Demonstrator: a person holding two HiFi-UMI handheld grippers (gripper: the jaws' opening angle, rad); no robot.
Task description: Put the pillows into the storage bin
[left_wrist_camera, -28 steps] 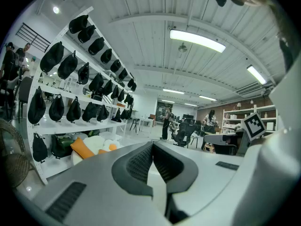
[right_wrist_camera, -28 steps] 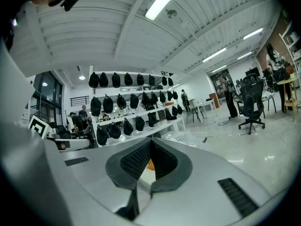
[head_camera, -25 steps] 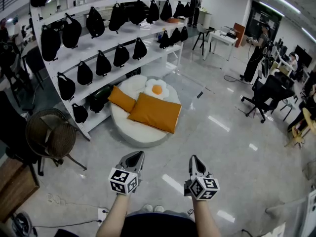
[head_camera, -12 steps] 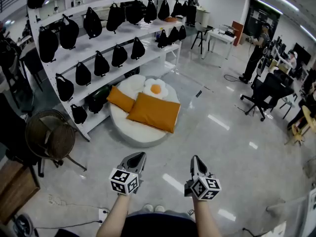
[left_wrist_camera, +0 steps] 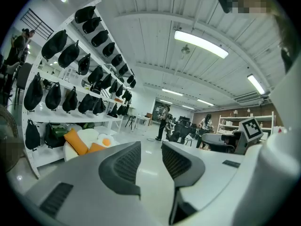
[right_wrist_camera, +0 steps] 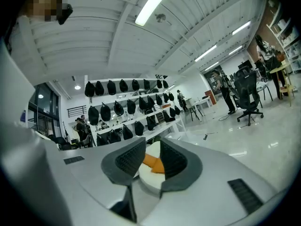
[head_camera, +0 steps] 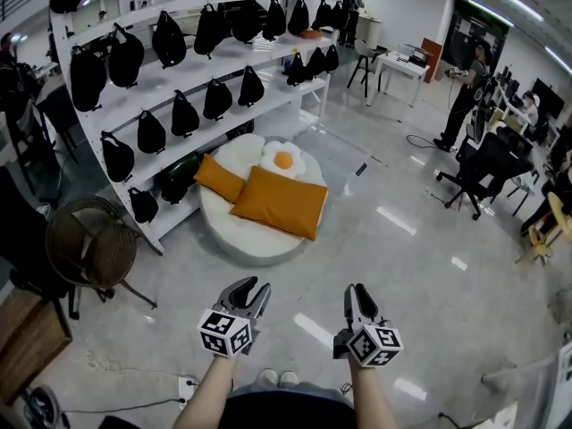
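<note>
A large orange pillow (head_camera: 280,202), a smaller orange pillow (head_camera: 220,179) and a fried-egg pillow (head_camera: 284,161) lie on a round white cushion (head_camera: 241,239) on the floor by the shelves. My left gripper (head_camera: 253,289) and right gripper (head_camera: 358,293) hover side by side well short of them, near my body. Both have just been opening, and nothing is between their jaws. In the left gripper view my left gripper (left_wrist_camera: 151,149) shows a clear gap, with the pillows (left_wrist_camera: 75,141) far off to the left. Through the narrower gap of my right gripper (right_wrist_camera: 151,157) an orange pillow (right_wrist_camera: 151,161) shows.
White shelves (head_camera: 161,88) hung with black bags stand behind the cushion. A brown round woven basket (head_camera: 89,244) on a stand is at the left. At the right are office chairs (head_camera: 478,177) and people. A white power strip (head_camera: 186,388) lies on the shiny floor by my feet.
Both grippers' jaws were together before and now stand apart, the left wider than the right. The hands have stayed almost where they were.
</note>
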